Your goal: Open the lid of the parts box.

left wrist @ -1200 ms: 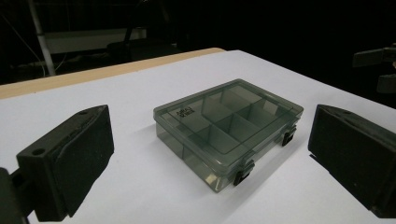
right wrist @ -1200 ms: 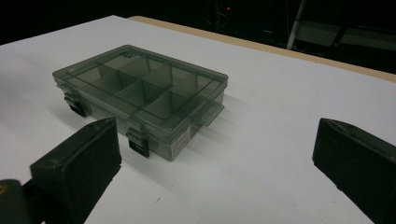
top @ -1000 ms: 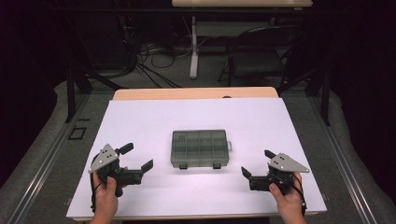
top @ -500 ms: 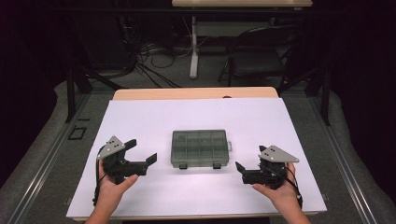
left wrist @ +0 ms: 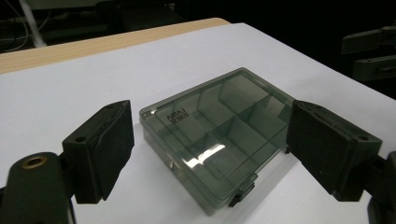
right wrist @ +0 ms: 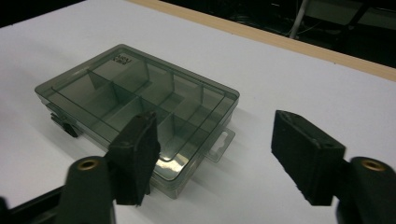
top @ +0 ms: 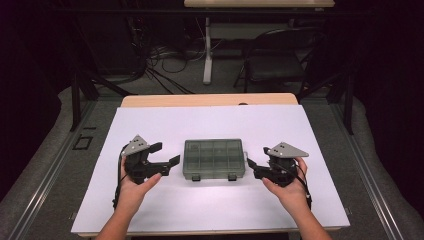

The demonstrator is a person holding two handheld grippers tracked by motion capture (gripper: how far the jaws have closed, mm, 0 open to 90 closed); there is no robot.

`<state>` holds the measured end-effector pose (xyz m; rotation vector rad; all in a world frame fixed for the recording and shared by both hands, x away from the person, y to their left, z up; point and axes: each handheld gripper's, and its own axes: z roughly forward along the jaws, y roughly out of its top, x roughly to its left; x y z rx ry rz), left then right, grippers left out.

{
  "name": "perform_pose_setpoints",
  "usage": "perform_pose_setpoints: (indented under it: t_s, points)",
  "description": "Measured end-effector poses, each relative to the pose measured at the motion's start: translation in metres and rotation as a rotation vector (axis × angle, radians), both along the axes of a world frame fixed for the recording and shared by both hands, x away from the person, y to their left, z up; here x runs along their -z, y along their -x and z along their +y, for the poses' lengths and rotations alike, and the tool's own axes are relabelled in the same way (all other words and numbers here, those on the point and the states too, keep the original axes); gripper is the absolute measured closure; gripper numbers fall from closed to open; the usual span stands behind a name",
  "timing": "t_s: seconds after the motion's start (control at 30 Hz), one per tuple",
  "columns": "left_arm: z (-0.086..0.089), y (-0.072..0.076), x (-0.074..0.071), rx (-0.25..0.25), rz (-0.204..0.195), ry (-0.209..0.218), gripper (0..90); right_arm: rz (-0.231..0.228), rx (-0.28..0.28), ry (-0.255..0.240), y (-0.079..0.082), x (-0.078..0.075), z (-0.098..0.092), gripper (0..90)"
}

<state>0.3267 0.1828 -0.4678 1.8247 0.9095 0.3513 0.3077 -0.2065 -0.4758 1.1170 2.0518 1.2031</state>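
Worktop: a white rectangular worktop (top: pixel 210 125) with a strip of pale wood along its far edge.
Box: a smoky grey, see-through plastic compartment box (top: pixel 214 159) lies flat near the middle of the worktop, lid closed, two small dark latches on its near side.
Box detail: dividers show through the lid (left wrist: pixel 219 126), and a clear hang tab sticks out from one short end (right wrist: pixel 223 142).
Left gripper: the black two-jaw left gripper (top: pixel 162 161), topped by a grey three-cornered plate, sits just left of the box, held in the person's left hand (top: pixel 134 185).
Left jaws: spread wide and holding nothing; in the left gripper view the box lies between and beyond the two pads, apart from both.
Right gripper: the black two-jaw right gripper (top: pixel 254 166) sits just right of the box, in the person's right hand (top: pixel 287 187).
Right jaws: spread wide and holding nothing; in the right gripper view one pad overlaps the box's near corner, but whether it touches cannot be told.
Background: a dark chair (top: pixel 277 60) and cables on the floor beyond the worktop.
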Motion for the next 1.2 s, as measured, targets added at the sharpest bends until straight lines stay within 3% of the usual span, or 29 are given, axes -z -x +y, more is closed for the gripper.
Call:
perform_pose_setpoints:
  t_s: [0.13,0.23,0.3,0.43,0.53,0.63,0.77,0.83,0.87,0.93,1.07,1.2]
  points:
    - [-0.012,-0.005,0.006,-0.012,0.001,-0.065,21.7,0.014,-0.039,0.024,-0.003,0.010,0.005,42.3]
    - [-0.014,-0.005,0.015,-0.007,0.015,-0.053,28.6,0.006,-0.057,0.014,-0.001,0.015,0.006,46.6]
    - [-0.015,-0.004,0.020,0.001,0.028,-0.069,32.6,-0.001,-0.064,0.011,0.000,0.017,0.005,48.5]
    - [-0.015,0.000,0.025,0.004,0.019,-0.075,40.1,0.000,-0.093,0.009,0.002,0.021,0.004,51.4]
    - [-0.018,0.005,0.028,0.012,0.019,-0.086,41.3,-0.017,-0.135,0.054,0.006,0.029,0.010,52.8]
    - [-0.023,0.010,0.028,0.039,0.010,-0.095,44.9,-0.038,-0.143,0.120,0.011,0.029,0.019,52.0]
    - [-0.029,0.015,0.028,0.067,0.000,-0.115,45.0,-0.042,-0.175,0.138,0.013,0.028,0.026,51.9]
    - [-0.033,0.020,0.031,0.069,-0.001,-0.162,44.9,-0.012,-0.146,0.177,0.018,0.030,0.030,49.7]
    - [-0.034,0.021,0.032,0.070,0.003,-0.157,45.1,0.002,-0.149,0.181,0.019,0.031,0.031,52.1]
    - [-0.034,0.023,0.037,0.064,0.021,-0.141,45.9,0.017,-0.148,0.156,0.021,0.036,0.031,54.9]
    - [-0.037,0.026,0.046,0.065,0.042,-0.149,49.8,0.054,-0.144,0.126,0.024,0.045,0.031,58.9]
    - [-0.041,0.028,0.057,0.073,0.098,-0.142,57.9,0.061,-0.149,0.109,0.025,0.051,0.033,66.5]
